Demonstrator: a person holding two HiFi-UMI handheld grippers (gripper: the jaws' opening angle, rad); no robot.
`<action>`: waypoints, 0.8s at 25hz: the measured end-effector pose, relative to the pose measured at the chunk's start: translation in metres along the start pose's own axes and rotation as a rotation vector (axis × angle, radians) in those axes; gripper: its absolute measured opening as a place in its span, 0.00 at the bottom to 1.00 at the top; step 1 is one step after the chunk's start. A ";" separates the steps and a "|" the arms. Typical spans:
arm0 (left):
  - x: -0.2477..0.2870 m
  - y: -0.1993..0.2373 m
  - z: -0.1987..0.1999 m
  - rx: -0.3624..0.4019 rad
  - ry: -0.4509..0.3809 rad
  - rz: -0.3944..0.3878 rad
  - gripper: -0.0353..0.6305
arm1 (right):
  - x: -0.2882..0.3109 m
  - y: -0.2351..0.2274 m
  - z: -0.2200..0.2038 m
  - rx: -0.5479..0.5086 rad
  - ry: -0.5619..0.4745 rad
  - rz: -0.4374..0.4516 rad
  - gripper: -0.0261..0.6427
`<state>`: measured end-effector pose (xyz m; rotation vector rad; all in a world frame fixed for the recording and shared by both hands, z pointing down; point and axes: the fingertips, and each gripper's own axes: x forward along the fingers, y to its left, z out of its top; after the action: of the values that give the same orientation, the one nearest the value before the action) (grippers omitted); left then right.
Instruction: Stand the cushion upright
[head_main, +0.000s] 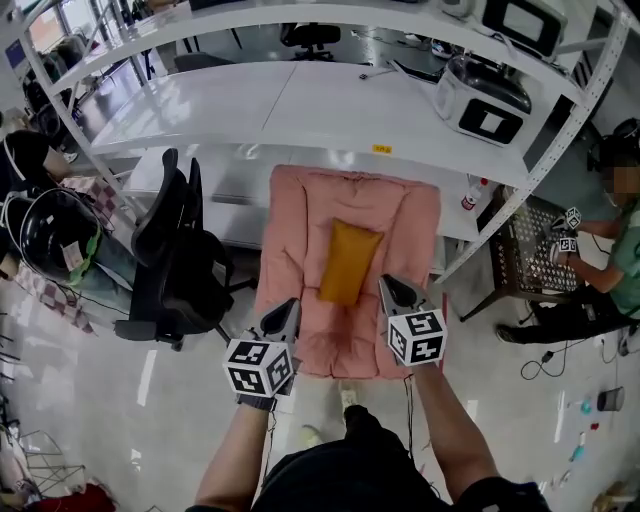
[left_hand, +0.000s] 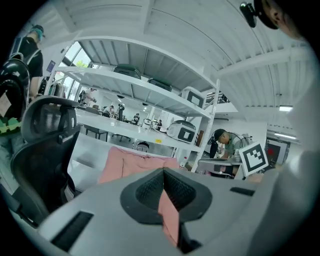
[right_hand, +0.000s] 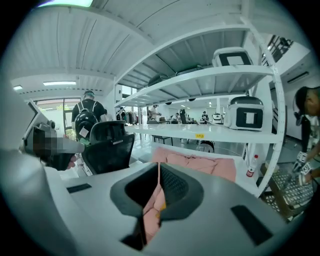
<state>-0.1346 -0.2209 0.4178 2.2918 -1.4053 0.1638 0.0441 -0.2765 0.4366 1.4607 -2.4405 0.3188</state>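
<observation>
**While two grippers pinch its near edge, the cushion waits to be stood up**

Because a wide, floppy thing folds if it is raised from one point, it is gripped at two. The left gripper (head_main: 285, 318) and the right gripper (head_main: 398, 295) sit well apart along the lower edge of the pink cushion (head_main: 300, 230), which fills the middle of the head view. In the left gripper view the left gripper (left_hand: 164, 187) has its jaws closed narrow, with a strip of pink fabric caught between them. The right gripper view shows the right gripper (right_hand: 159, 182) the same way, closed on a pink fold with a fleck of yellow beside it.

The cushion's far edge reaches toward the upper centre of the frame, below the white shelf (head_main: 300, 100). My guess is that this edge will serve as the hinge as the near edge comes up. How far the cushion is tilted now I cannot tell.

A yellow pillow (head_main: 349, 260) lies lengthwise on the cushion's middle, between the two grippers and apart from both. It will likely slide once the slope steepens.

By count:
- Two grippers, both gripping the cushion.
- One cushion.
- One pillow.
- One black chair (head_main: 170, 250) just left of the cushion.
- One bottle (head_main: 473, 193) at the cushion's upper right.
</observation>
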 end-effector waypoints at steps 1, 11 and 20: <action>-0.006 0.000 0.003 0.003 -0.003 0.001 0.06 | -0.007 0.004 0.005 -0.002 -0.011 -0.001 0.06; -0.065 -0.009 0.042 0.043 -0.073 0.023 0.06 | -0.065 0.041 0.048 -0.026 -0.107 0.007 0.06; -0.118 -0.019 0.062 0.088 -0.144 0.035 0.06 | -0.106 0.070 0.070 -0.041 -0.177 0.009 0.05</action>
<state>-0.1821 -0.1439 0.3189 2.3934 -1.5381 0.0743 0.0214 -0.1796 0.3310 1.5202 -2.5741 0.1459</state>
